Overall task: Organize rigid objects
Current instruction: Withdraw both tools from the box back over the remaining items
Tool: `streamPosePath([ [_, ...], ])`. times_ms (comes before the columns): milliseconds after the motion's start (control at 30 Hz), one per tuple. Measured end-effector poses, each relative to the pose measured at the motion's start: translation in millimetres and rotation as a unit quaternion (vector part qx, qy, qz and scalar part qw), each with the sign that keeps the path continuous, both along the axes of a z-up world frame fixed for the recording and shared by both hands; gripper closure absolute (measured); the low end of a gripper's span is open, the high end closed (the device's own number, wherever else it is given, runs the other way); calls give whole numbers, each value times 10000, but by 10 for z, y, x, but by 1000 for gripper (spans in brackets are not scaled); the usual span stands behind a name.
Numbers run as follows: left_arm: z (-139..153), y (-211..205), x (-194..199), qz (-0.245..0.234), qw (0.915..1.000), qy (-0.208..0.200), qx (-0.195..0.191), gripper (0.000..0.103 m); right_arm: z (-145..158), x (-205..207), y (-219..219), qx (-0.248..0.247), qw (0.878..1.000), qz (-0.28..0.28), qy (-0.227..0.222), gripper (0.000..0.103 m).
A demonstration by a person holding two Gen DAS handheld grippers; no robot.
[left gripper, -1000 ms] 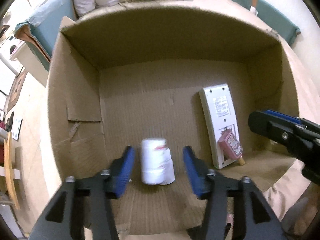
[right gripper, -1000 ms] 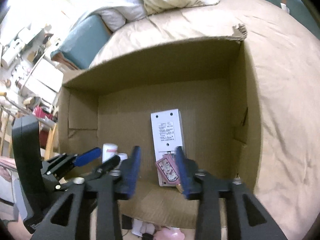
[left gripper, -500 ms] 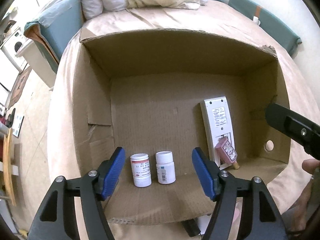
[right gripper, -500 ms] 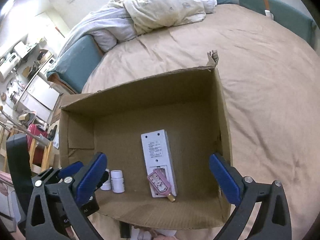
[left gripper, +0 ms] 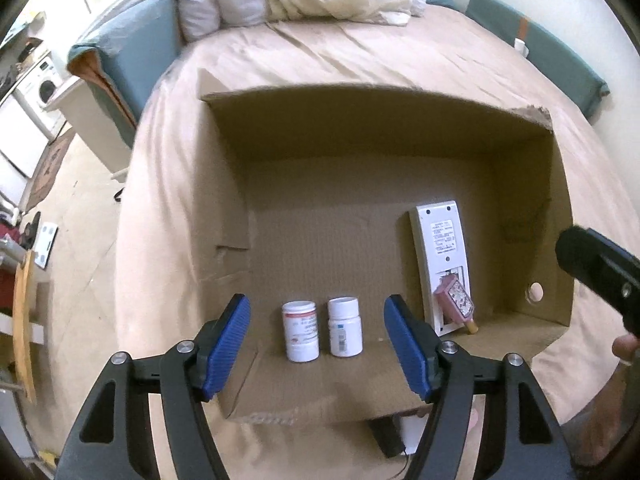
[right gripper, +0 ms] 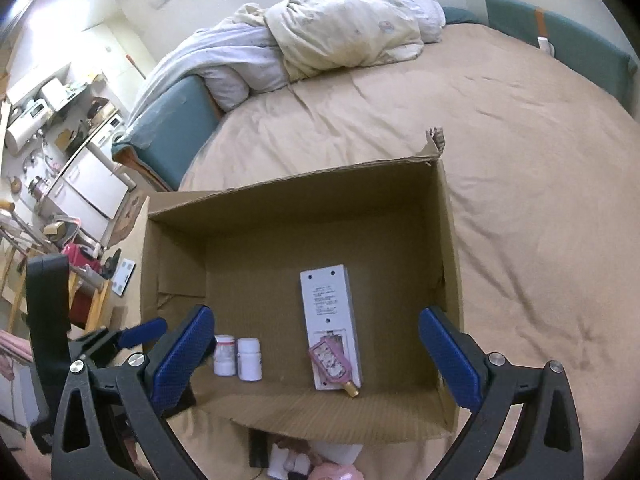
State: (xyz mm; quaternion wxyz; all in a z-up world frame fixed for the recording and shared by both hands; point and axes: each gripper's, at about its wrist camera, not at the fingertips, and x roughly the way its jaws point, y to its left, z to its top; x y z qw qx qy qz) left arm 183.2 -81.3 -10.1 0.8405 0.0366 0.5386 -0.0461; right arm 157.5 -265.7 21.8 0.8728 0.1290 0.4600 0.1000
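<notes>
We see two white pill bottles, one red-labelled (left gripper: pixel 301 332) and one plain (left gripper: pixel 345 328), standing upright side by side near the front of an open cardboard box (left gripper: pixel 360 152). To their right a white flat device (left gripper: pixel 442 264) lies face down with a small pink item (left gripper: pixel 456 306) resting on its near end.

The left wrist view shows a round hole in the box's right wall; the right wrist view shows dark and white things on the bed just before the box, and the kitchen shelves far left.

Our left gripper (left gripper: pixel 316 344) hangs above the bottles with its blue pads spread and clear of both. Our right gripper (right gripper: pixel 316 356) stands wide apart above the device and pink item, gripping nothing.

The box sits on a bed with a tan sheet (right gripper: pixel 520 140), a crumpled duvet (right gripper: pixel 340 28) at its head.
</notes>
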Motion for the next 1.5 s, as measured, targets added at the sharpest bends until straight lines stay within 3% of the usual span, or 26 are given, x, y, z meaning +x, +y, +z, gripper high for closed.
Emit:
streamPosePath([
  [567,234,392,-576,363,9993,-94,68,37,42,-554,30,-22,9997,200,128,0],
  [1067,-196,563,-803,414,9983,350,-211,37,-208,-917,15,116,9971,200,730,0],
  [1500,-277,596,-770,509,9967,513,-357,37,-369,-901,-37,56,9944,17,1059,0],
])
